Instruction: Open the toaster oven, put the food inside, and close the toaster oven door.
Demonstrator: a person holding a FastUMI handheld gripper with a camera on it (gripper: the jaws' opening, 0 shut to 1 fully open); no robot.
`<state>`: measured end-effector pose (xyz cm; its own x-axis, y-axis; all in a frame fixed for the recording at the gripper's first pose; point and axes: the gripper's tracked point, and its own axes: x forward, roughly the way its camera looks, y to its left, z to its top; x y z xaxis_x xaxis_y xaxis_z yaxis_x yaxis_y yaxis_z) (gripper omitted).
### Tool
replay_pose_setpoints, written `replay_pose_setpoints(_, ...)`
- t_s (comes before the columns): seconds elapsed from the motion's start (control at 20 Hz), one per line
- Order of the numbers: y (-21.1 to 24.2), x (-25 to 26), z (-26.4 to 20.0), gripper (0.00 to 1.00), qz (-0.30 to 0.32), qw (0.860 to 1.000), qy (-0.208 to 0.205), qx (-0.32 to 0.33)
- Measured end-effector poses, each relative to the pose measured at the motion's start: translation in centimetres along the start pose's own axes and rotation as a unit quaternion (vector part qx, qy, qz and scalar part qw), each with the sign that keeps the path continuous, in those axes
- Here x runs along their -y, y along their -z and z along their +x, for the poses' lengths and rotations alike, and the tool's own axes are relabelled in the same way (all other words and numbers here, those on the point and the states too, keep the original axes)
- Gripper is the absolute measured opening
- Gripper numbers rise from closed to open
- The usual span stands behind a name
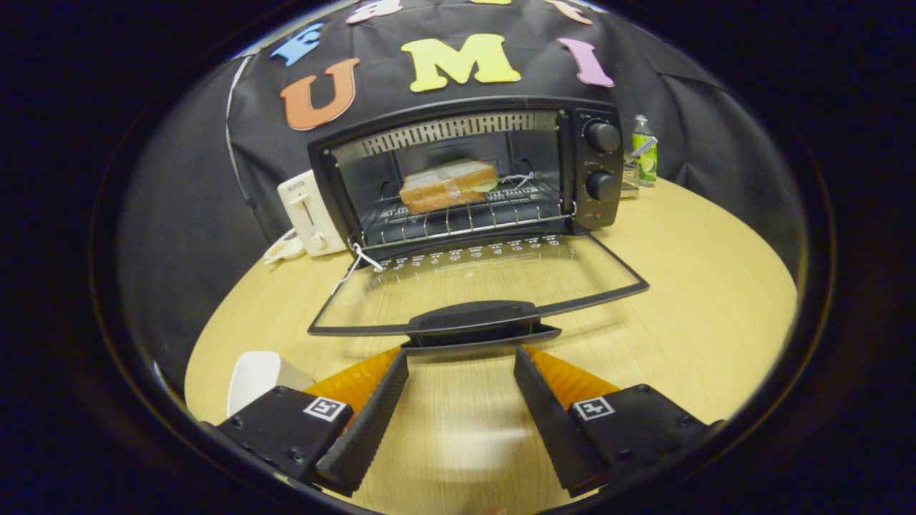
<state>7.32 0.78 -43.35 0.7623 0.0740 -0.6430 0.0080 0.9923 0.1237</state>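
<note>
The black toaster oven stands at the back of the round wooden table with its glass door folded down flat toward me. A wrapped sandwich lies on the wire rack inside. The door's black handle is just ahead of my fingertips. My gripper is open, its two black ridged fingers spread wide with orange backing, nothing between them. The fingertips sit slightly below and in front of the handle, without touching it as far as I can see.
A white pop-up toaster stands left of the oven. A small green bottle and a glass stand to its right. A white cup or bowl sits beside my left finger. Bare tabletop spreads to the right.
</note>
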Motion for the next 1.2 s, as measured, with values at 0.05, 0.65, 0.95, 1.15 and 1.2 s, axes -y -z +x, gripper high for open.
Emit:
replay_pose_setpoints(0.05,0.0,0.0,0.1,1.0,0.007,1.0,-0.004,0.002)
replay_pose_setpoints(0.65,-0.7,-0.2,-0.6,0.99,-0.027,0.999,0.023,0.025)
replay_pose_setpoints(0.95,-1.5,-0.4,-0.9,0.99,-0.029,0.998,0.025,0.044)
replay_pose_setpoints(1.15,-2.2,-0.6,-1.5,0.99,-0.032,0.997,0.026,0.06)
replay_pose_setpoints(1.2,-2.4,-0.6,-1.7,0.99,-0.038,0.997,0.027,0.067)
